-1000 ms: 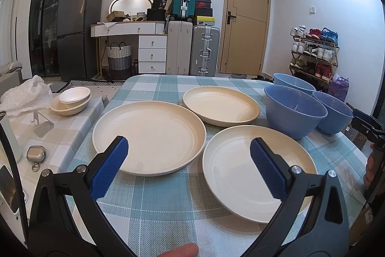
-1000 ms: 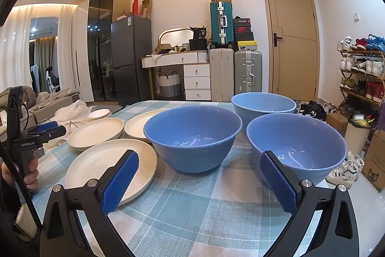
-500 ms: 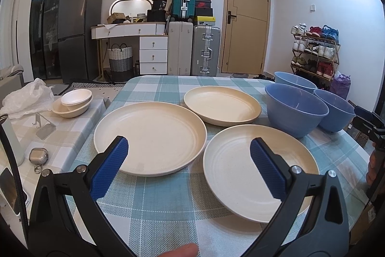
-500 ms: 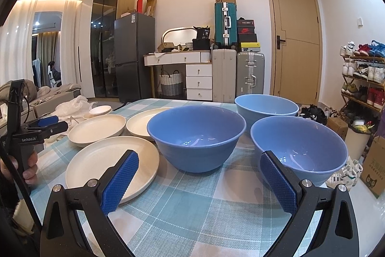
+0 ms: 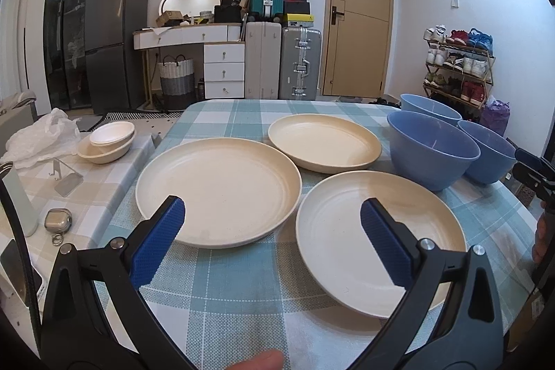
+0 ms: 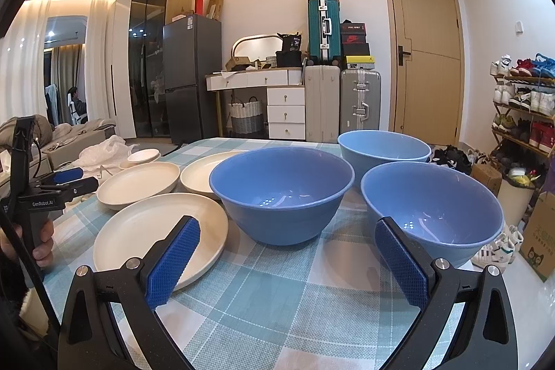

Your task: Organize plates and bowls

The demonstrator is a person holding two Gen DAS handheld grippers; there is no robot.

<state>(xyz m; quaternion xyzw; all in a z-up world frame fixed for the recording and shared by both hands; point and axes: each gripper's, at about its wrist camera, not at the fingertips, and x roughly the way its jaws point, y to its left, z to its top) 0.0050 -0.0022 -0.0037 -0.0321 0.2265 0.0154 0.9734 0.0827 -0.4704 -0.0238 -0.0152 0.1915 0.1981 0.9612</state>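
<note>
- Left wrist view: three cream plates (image 5: 218, 189) lie apart on the bench (image 5: 242, 293), unstacked; the left hand-held gripper (image 5: 272, 233) gapes wide, empty.
- Three blue bowls (image 6: 282, 193) stand separately; the right hand-held gripper (image 6: 288, 257) is spread, empty.
- Stacking seems all ahead.

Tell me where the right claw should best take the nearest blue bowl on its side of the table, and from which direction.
Probably the near rim of the nearest blue bowl. It stands upright and open, its wall flaring wider than the open right claw, so the body looks ungrippable. Come from above and the front, one pad inside, one outside. The neighbouring blue bowl crowds its left side.
</note>
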